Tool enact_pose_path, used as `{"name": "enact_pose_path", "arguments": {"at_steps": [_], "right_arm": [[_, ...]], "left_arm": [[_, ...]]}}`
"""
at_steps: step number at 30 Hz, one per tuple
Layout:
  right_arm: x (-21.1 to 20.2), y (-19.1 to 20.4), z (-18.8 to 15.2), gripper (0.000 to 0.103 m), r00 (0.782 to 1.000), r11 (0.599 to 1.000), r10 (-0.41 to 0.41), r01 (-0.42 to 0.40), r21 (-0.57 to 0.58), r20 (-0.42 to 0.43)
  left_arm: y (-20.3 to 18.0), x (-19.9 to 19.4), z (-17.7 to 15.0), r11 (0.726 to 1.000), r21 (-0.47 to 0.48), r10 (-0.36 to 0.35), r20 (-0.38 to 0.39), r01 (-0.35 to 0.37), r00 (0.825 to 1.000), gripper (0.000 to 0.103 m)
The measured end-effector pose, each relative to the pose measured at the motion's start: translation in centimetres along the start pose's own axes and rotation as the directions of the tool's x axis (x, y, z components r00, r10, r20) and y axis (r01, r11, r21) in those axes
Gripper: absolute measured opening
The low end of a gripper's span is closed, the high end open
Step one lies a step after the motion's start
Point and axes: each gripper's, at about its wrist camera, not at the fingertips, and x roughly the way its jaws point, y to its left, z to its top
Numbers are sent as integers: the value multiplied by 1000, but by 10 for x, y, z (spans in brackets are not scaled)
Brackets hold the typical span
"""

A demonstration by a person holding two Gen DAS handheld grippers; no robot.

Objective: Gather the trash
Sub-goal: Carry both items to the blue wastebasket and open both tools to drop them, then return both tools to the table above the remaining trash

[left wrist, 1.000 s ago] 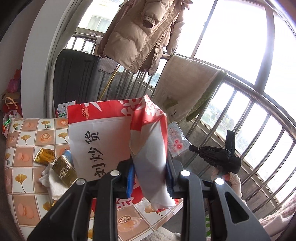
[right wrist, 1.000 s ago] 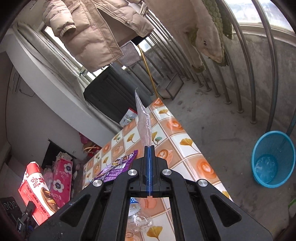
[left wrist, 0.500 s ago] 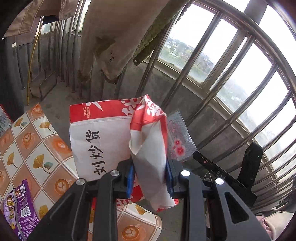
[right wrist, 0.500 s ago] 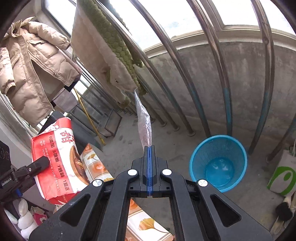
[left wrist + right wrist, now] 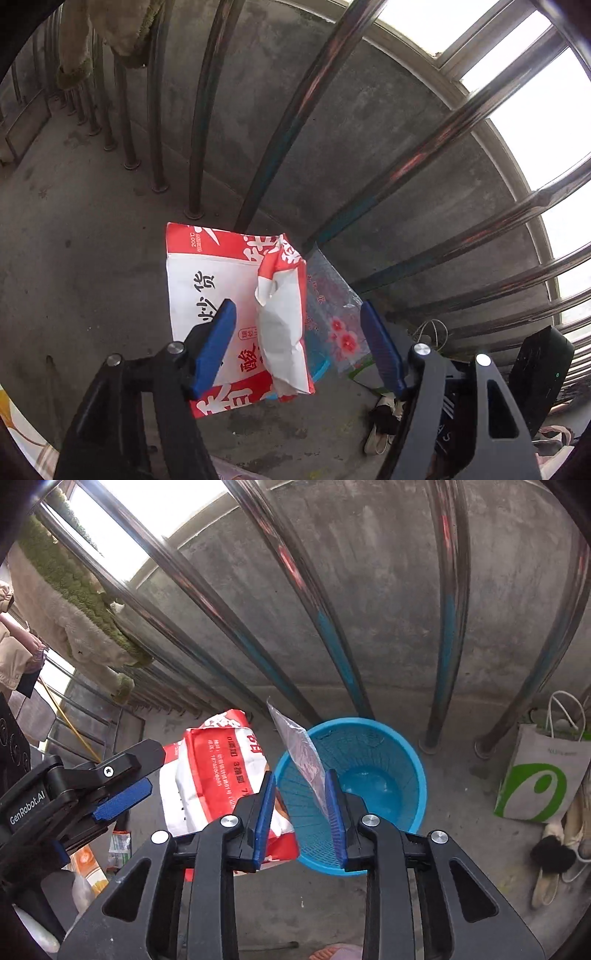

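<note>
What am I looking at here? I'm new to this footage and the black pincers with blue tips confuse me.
Those pincers are two hand-held grippers, one in each of a person's hands, each with a fisheye camera looking along its fingers. One picture is from the left gripper, the other from the right gripper. Both hang over a blue wastebasket on a concrete balcony floor by steel railings. Both sets of jaws are opening: a red and white snack bag sits loose between the left ones, a clear plastic wrapper leans on one right pad.

A grey concrete floor [image 5: 303, 915] is filling the lower frame, carrying a blue mesh bin [image 5: 402, 760] at centre, a white-and-green paper bag [image 5: 543, 775] and furry slippers [image 5: 552, 860] sitting at lower right.
</note>
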Motion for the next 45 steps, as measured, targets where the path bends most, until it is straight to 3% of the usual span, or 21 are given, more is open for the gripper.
{"name": "enact_pose_path", "arguments": {"at_steps": [3, 7, 12, 16, 18, 21, 24, 26, 29, 33, 35, 38, 43, 45], "right_arm": [[9, -17, 0, 39, 999, 998, -50, 50, 34, -2], [-2, -26, 4, 39, 999, 996, -40, 38, 75, 32], [-33, -9, 10, 39, 994, 999, -3, -1, 41, 113], [-71, 27, 7, 50, 972, 996, 63, -48, -70, 225], [-94, 50, 0, 59, 954, 986, 107, -64, -156, 280], [-129, 86, -13, 75, 916, 948, 198, -89, -304, 349], [-164, 121, -37, 92, 862, 886, 297, -87, -456, 411], [-184, 140, -56, 96, 825, 832, 367, -84, -548, 430], [-199, 165, -84, 96, 803, 743, 456, -105, -661, 384], [-206, 189, -116, 96, 789, 606, 572, -225, -763, 222], [-202, 205, -132, 96, 786, 537, 605, -288, -793, 125], [-206, 228, -153, 96, 776, 458, 630, -354, -816, 18], [-212, 257, -169, 96, 740, 390, 666, -455, -800, -97], [-214, 266, -175, 96, 732, 367, 667, -485, -794, -140]], "left_arm": [[-3, 15, -7, 1000, -3, 26, -36, -26, 999, 68], [-5, -10, -10, 999, 17, 30, 30, -31, 999, 68], [-6, -83, -11, 999, 32, 25, 172, -31, 985, 68], [-5, -176, -29, 995, 93, -3, 334, -29, 943, 69], [-2, -228, -45, 994, 106, -12, 424, -37, 906, 74], [8, -310, -80, 993, 76, 28, 561, -85, 828, 85], [30, -385, -131, 985, -14, 134, 678, -170, 723, 93], [45, -426, -168, 972, -103, 220, 720, -212, 658, 98], [71, -474, -227, 933, -252, 356, 741, -255, 569, 98], [96, -512, -306, 839, -452, 544, 696, -303, 468, 98], [106, -521, -342, 790, -523, 614, 663, -321, 430, 98], [115, -528, -385, 717, -604, 697, 593, -349, 403, 98], [124, -519, -434, 584, -725, 808, 479, -364, 343, 98], [128, -507, -445, 543, -769, 833, 439, -338, 338, 98]]}}
